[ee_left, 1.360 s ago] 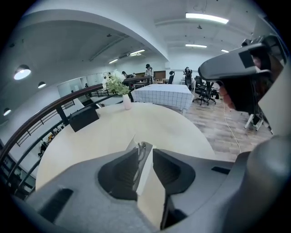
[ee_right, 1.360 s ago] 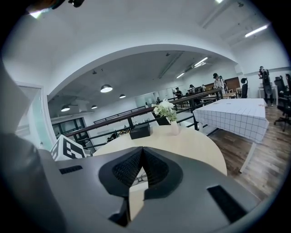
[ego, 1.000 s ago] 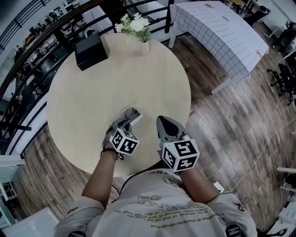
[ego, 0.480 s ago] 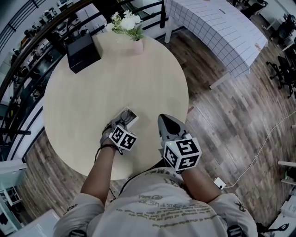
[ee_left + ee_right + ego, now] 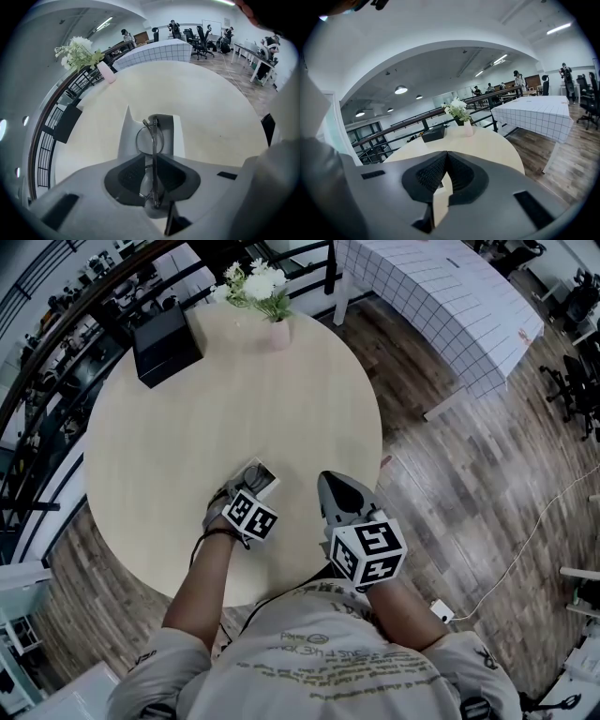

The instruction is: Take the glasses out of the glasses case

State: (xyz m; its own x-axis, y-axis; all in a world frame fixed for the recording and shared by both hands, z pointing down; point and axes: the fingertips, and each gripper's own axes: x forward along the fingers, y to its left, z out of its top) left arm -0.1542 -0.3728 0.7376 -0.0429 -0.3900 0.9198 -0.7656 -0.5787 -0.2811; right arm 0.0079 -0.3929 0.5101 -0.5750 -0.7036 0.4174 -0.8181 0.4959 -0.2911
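Round-lensed, thin wire-framed glasses point(image 5: 152, 136), upright and edge-on, pinched between the jaws of the left tongs point(image 5: 153, 180), over the open white glasses case point(image 5: 125, 136) lying on the pale round bench point(image 5: 211, 108).

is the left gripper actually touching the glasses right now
Touching. The left gripper view shows the left gripper shut on the glasses: both pads press the thin frame, which stands edge-on between them, with the white case beyond.
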